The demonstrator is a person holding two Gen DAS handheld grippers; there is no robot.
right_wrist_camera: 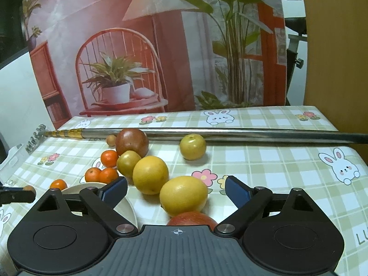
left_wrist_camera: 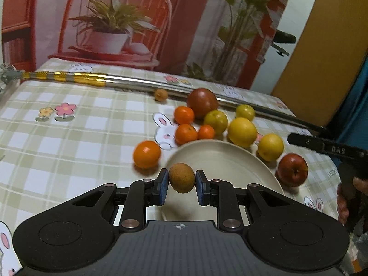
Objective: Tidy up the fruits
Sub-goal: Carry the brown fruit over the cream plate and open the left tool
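My left gripper point(left_wrist_camera: 181, 181) is shut on a small brown round fruit point(left_wrist_camera: 182, 177) and holds it above the near edge of a cream plate point(left_wrist_camera: 230, 158). Oranges point(left_wrist_camera: 146, 154), yellow citrus point(left_wrist_camera: 242, 131) and a red apple point(left_wrist_camera: 292, 169) lie on the table around the plate. My right gripper point(right_wrist_camera: 176, 189) is open, with a yellow lemon-like fruit point(right_wrist_camera: 183, 195) between its fingers and the red apple point(right_wrist_camera: 192, 218) just below it. The plate's edge point(right_wrist_camera: 125, 204) shows at the left of the right wrist view.
A long metal pole point(left_wrist_camera: 142, 84) with a gold-striped end lies across the back of the checked tablecloth; it also shows in the right wrist view point(right_wrist_camera: 230, 133). A dark red round fruit point(left_wrist_camera: 202, 102) and another small brown fruit point(left_wrist_camera: 161, 94) sit near it. A printed backdrop stands behind.
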